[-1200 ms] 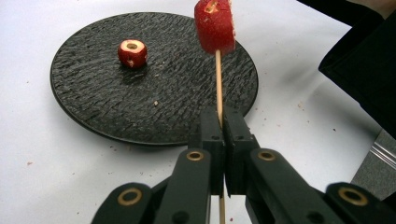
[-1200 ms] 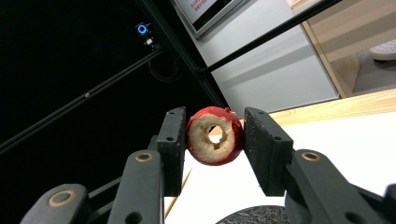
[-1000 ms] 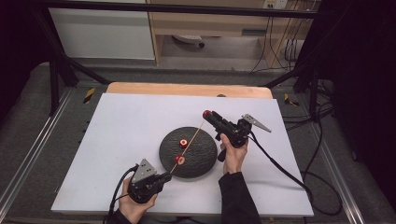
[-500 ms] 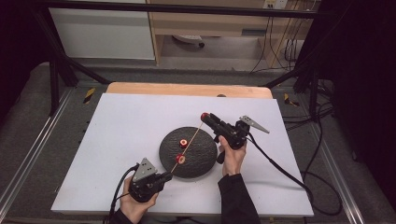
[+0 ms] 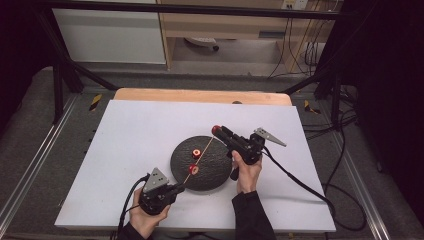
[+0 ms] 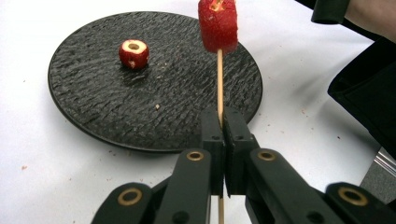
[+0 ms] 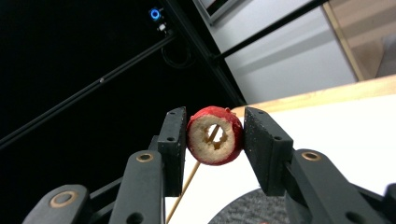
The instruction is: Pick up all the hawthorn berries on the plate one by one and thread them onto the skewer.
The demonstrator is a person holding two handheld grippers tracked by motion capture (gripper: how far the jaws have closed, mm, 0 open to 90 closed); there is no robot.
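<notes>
The right claw [image 5: 218, 131] has slid a bit further left along the stick since a second ago, and the left one hasn't budged. That right claw is pinching a red cored fruit piece [image 7: 214, 135] between its pads, with the tip of the skewer [image 6: 219, 79] poking into the hole, up above the far edge of the plate [image 5: 220, 167]. The left claw [image 6: 223, 122] is clamped tight on the skewer's bottom end, near the counter's [image 5: 140, 130] front. One piece is already threaded on the skewer [image 5: 193, 169], and another [image 5: 196, 153] lies on the dark plate just beside it.
</notes>
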